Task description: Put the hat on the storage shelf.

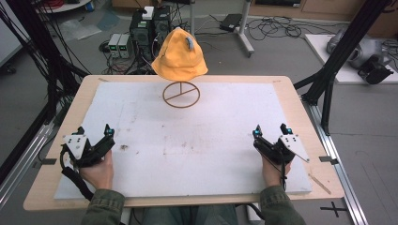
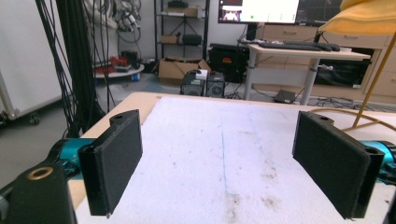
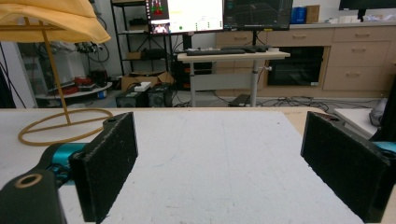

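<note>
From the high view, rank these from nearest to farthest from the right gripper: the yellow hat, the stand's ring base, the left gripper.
1. Ring base, ahead toward the table's far middle.
2. Yellow hat, above and beyond the base.
3. Left gripper, across at the table's near left.

Measured from the right gripper.

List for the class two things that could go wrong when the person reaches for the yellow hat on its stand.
1. The yellow hat sits on a thin stand with a ring base; a sideways pull may tip the stand rather than lift the hat off.
2. The hat is soft cloth at the far edge of the table. The left tool and right tool, both open near the person, might pinch only a fold and let it slip.
</note>
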`<state>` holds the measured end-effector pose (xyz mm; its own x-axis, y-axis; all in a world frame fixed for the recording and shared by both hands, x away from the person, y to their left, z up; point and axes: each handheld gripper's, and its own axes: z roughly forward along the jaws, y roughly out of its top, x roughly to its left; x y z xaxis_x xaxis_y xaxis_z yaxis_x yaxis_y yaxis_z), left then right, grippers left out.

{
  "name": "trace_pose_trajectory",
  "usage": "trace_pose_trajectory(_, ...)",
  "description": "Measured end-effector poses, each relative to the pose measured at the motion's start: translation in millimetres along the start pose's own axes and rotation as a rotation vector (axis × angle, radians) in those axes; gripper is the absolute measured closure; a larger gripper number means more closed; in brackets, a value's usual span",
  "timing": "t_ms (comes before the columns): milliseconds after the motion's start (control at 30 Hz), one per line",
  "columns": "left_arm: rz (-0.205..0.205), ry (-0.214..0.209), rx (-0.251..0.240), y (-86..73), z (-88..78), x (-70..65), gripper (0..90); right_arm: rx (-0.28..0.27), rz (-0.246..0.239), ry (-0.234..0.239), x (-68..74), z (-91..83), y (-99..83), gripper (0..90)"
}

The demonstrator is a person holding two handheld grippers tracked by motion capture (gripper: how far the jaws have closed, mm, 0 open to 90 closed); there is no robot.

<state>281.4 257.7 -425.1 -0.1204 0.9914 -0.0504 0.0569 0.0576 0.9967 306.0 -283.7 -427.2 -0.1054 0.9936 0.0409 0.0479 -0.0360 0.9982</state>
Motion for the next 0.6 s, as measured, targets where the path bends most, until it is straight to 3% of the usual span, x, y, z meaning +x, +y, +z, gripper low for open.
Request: trace_pose_trajectory(600, 0.016, -0.008, -0.015, 1.5, 1.8, -5.7, 16.3, 0.019, 0.018, 0.008, 0.1, -0.4, -0.7, 10.6)
